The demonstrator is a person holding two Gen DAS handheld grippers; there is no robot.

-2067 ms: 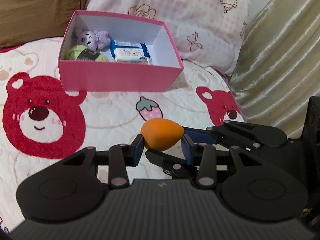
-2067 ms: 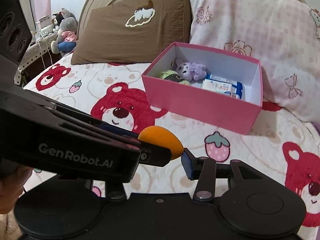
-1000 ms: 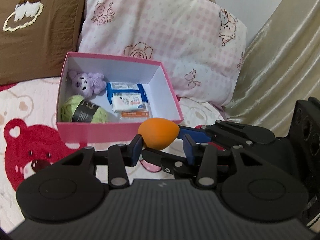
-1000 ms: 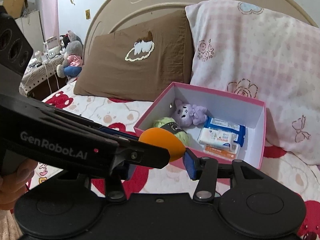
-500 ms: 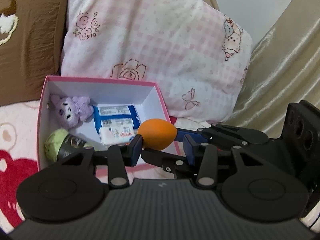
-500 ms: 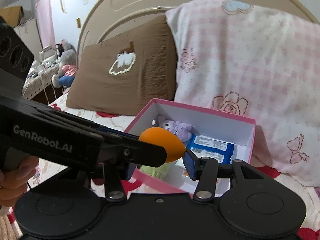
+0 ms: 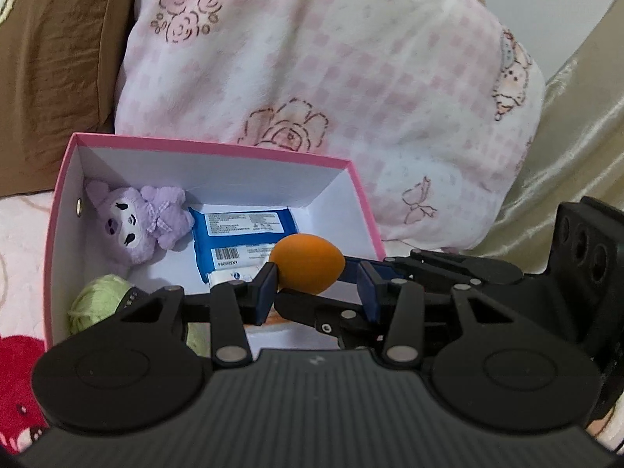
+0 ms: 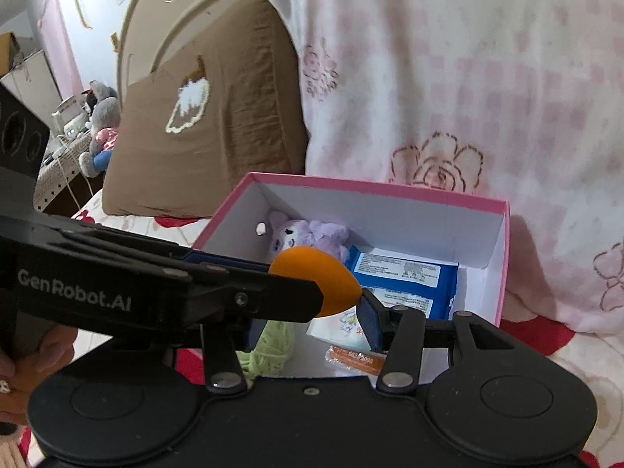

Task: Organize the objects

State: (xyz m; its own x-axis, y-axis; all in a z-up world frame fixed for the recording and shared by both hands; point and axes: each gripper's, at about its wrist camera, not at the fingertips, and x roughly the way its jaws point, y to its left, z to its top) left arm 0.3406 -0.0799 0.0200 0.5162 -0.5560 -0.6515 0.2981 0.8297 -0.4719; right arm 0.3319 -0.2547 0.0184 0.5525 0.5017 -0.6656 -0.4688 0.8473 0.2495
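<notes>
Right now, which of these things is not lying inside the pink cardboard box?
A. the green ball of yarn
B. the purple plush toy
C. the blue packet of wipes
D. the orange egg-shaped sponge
D: the orange egg-shaped sponge is up in the air, pinched between the two claws above the pink cardboard box, while the purple plush toy, green ball of yarn and blue packet of wipes lie on its floor.

Plush [image 7: 136, 230] behind yarn [image 7: 97, 304] (both in box [image 7: 210, 148]), pillows [image 7: 331, 97] behind
</notes>
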